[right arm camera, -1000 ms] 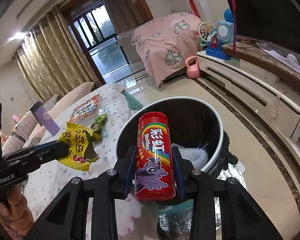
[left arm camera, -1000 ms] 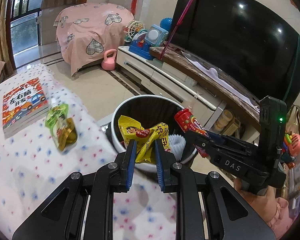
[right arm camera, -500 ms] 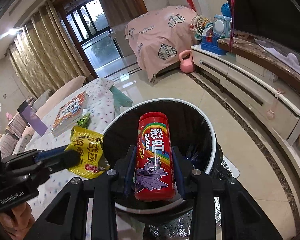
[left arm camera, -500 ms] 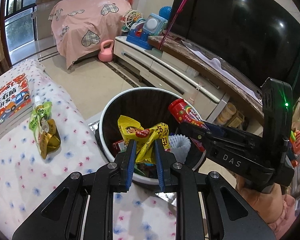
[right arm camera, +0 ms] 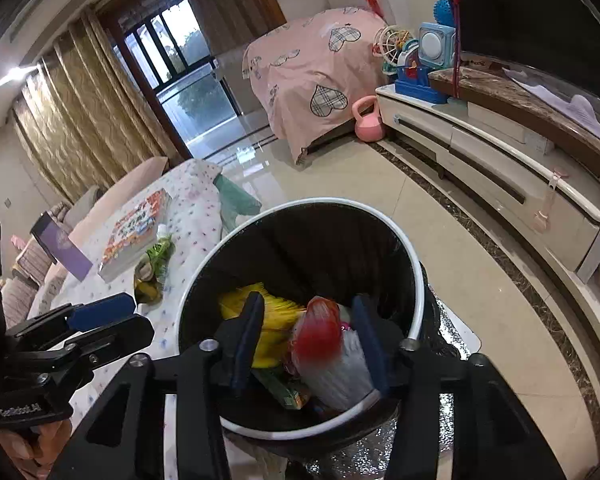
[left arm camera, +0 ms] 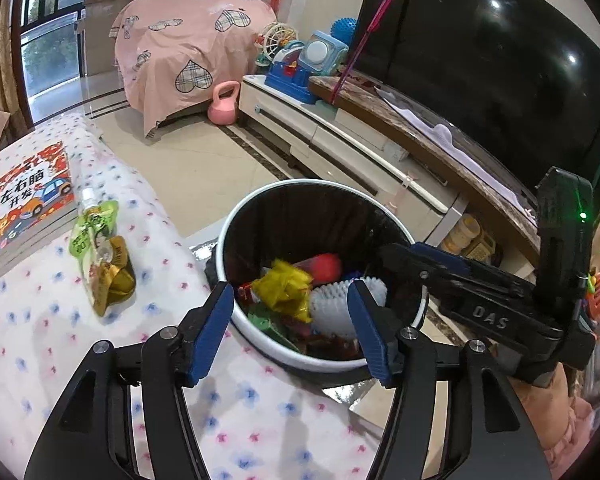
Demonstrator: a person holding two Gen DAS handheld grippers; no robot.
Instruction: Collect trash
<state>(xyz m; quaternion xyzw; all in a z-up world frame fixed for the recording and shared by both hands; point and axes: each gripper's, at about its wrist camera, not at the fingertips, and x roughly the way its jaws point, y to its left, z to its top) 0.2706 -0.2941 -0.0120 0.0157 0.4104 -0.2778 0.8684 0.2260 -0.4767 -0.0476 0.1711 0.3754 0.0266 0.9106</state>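
Note:
A black trash bin with a white rim (left arm camera: 236, 220) (right arm camera: 416, 272) stands beside the cloth-covered table. My left gripper (left arm camera: 291, 328) is open and empty above the bin's near edge. My right gripper (right arm camera: 308, 340) is open and empty over the bin; it also shows in the left wrist view (left arm camera: 404, 256). A yellow snack wrapper (left arm camera: 286, 288) (right arm camera: 276, 316) and a red Skittles tube (left arm camera: 324, 265) (right arm camera: 320, 326), both blurred, are inside the bin among other trash. A green drink pouch (left arm camera: 94, 232) and a gold wrapper (left arm camera: 114, 280) lie on the table.
A picture book (left arm camera: 28, 200) lies on the flower-print tablecloth (left arm camera: 40, 340). A white TV cabinet (left arm camera: 340, 140) with toys and a large TV (left arm camera: 480, 60) stands behind the bin. A pink kettlebell (left arm camera: 223, 104) and a pink-covered piece of furniture (left arm camera: 188, 48) are farther back.
Both grippers have opened. The yellow wrapper has left my left gripper and the red tube has left my right gripper; both are now in the bin.

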